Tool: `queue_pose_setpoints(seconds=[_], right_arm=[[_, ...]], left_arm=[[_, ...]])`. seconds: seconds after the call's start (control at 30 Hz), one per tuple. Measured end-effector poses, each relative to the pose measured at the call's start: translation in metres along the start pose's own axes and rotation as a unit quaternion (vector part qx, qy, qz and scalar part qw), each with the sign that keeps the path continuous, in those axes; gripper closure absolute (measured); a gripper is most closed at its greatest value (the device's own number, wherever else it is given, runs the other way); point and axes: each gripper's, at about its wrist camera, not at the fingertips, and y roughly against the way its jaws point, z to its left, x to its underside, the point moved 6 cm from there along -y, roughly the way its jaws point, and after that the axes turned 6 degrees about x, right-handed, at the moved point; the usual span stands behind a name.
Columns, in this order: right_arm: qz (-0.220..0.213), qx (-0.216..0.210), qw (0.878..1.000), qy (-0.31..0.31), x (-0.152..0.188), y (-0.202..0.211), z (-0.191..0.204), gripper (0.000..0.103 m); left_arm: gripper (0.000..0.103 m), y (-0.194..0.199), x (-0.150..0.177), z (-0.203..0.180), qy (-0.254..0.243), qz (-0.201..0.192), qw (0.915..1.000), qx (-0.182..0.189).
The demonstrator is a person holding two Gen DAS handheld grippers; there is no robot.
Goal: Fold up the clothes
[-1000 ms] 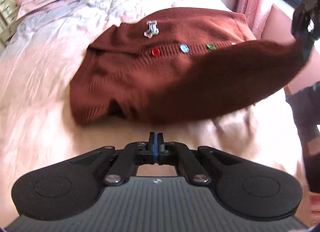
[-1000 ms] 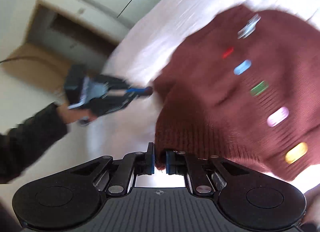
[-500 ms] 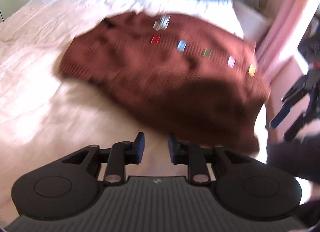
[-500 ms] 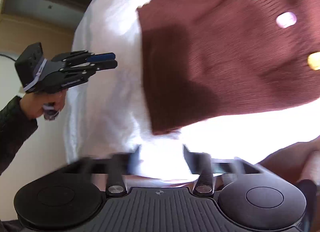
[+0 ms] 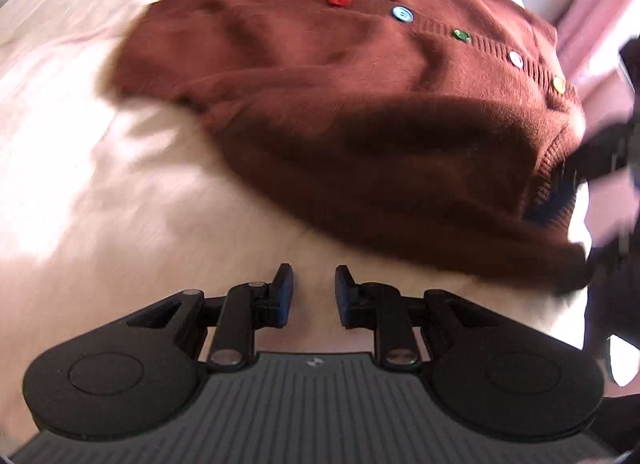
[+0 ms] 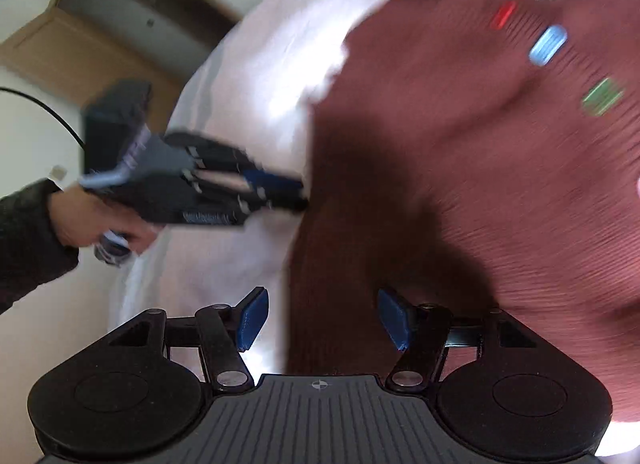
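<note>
A brown knit cardigan [image 5: 360, 95] with a row of coloured buttons lies on the bed, one sleeve folded across its front. My left gripper [image 5: 314, 292] is open and empty, just short of the cardigan's near edge. My right gripper [image 6: 322, 320] is open, its jaws straddling the cardigan's edge [image 6: 340, 304] without holding it. In the right wrist view the left gripper [image 6: 280, 191] shows at the left, its tips beside the cardigan's side. The right gripper shows blurred at the right edge of the left wrist view [image 5: 600, 167], at the ribbed hem.
The pale pink bedsheet [image 5: 100, 183] spreads to the left and front of the cardigan. A pink curtain [image 5: 592, 11] hangs at the far right. A wooden door frame and cupboard [image 6: 100, 23] stand beyond the bed's edge.
My right gripper has let go of the sleeve, which now lies folded across the cardigan. Both grippers have opened and moved in close to the cardigan's edges.
</note>
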Motion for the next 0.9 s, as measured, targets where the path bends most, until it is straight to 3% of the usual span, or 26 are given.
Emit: queue_pose_setpoints(seconds=[0.07,0.1,0.13,0.27,0.3,0.37,0.43,0.53,0.6,0.77,0.83,0.9], right_arm=[[0.024,-0.026,0.999,0.027,0.011,-0.011,0.023,0.038],[0.032,-0.032,0.998,0.038,0.015,-0.014,0.031,0.038],[0.031,-0.034,0.998,0.030,0.017,-0.012,0.031,0.038],[0.036,-0.039,0.999,0.004,0.015,-0.004,0.021,0.038],[0.037,-0.036,0.999,0.011,0.015,-0.004,0.020,0.038],[0.040,-0.036,0.998,0.020,0.020,-0.005,0.020,0.038],[0.043,-0.039,0.998,0.014,0.026,-0.014,0.024,0.038],[0.063,-0.072,0.995,0.008,0.037,-0.016,0.043,0.038],[0.063,-0.079,0.995,0.021,0.038,-0.012,0.055,0.038],[-0.065,-0.015,0.998,0.004,-0.004,0.031,0.027,0.038],[-0.064,0.011,0.998,-0.009,-0.014,0.021,0.005,0.038],[-0.036,0.010,0.999,-0.010,-0.010,-0.004,-0.008,0.038]], left_arm=[[0.083,0.020,0.002,0.011,0.035,-0.025,0.9991,-0.002],[0.077,0.026,-0.003,0.017,0.055,-0.042,0.9976,-0.002],[0.070,0.030,-0.009,0.023,0.074,-0.059,0.9955,0.000],[0.061,0.016,-0.050,0.038,0.108,-0.103,0.9887,0.014],[0.061,0.008,-0.058,0.041,0.112,-0.103,0.9883,0.016],[0.062,-0.013,-0.060,0.046,0.114,-0.063,0.9915,0.002],[0.070,-0.031,-0.059,0.051,0.112,-0.026,0.9932,-0.013],[0.073,-0.026,-0.027,0.063,0.102,0.008,0.9936,-0.050],[0.076,-0.006,-0.013,0.070,0.114,0.003,0.9913,-0.065],[0.075,0.021,-0.041,0.059,0.120,-0.071,0.9900,-0.021],[0.074,0.006,-0.064,0.048,0.110,-0.086,0.9901,0.012],[0.074,-0.017,-0.079,0.038,0.097,-0.084,0.9912,0.031]])
